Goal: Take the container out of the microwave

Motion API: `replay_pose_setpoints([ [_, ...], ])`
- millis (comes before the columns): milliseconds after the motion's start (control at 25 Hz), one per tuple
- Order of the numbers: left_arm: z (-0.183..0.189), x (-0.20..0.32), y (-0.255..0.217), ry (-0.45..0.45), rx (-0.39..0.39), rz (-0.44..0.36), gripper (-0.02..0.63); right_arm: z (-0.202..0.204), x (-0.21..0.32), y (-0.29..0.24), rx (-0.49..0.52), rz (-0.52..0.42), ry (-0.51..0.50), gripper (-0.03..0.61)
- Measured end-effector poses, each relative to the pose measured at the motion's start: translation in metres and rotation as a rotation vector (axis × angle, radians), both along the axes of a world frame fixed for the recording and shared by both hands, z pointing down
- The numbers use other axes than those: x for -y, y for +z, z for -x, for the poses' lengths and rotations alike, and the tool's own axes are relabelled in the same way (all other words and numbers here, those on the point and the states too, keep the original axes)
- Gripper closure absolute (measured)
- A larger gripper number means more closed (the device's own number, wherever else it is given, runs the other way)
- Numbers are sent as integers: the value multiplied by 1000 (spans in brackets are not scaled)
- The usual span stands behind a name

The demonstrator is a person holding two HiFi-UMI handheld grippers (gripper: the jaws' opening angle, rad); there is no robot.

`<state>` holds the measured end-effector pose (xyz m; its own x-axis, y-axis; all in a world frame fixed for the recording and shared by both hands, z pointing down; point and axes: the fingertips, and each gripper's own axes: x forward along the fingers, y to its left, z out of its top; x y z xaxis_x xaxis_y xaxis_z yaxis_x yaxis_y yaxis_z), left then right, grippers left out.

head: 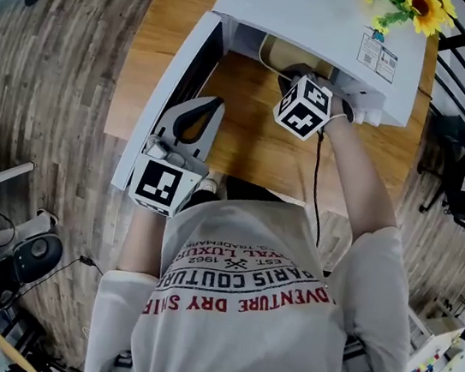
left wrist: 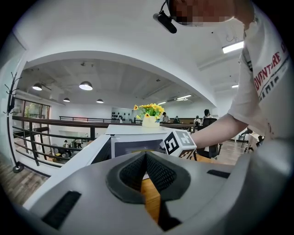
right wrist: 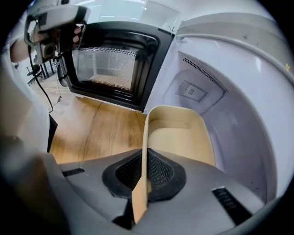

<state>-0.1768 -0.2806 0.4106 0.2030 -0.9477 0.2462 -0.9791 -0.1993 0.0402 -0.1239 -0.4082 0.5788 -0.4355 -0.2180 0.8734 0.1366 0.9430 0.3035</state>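
The beige container [right wrist: 181, 135] sits inside the white microwave [head: 327, 17] on a wooden table [head: 247, 144] over plank flooring [head: 70, 53]. The right gripper [right wrist: 143, 160] clamps its side wall; the left gripper [left wrist: 146, 176], jaws seemingly together on nothing, hangs by the open door [head: 168, 84]

Shirt [head: 243, 291], print upside down in head view: "PARIS COUTUR", "DVENTURE DRY SHI", "EST.", "1962"; the smaller lines are too fine to read. Left gripper view, same shirt: "ENTURE" legible in part. Stickers [head: 379, 55] on microwave [head: 311, 10] top: print too small to read.
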Motion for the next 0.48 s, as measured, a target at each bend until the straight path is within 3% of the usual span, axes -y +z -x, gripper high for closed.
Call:
replay_pose_setpoints([
  [160, -7, -10, -2, 43, -7, -2, 601, -7, -28, -12, 60, 52, 21, 548],
  [480, -19, -39, -10, 112, 2, -18, 601, -25, -69, -49, 211, 50, 151, 548],
])
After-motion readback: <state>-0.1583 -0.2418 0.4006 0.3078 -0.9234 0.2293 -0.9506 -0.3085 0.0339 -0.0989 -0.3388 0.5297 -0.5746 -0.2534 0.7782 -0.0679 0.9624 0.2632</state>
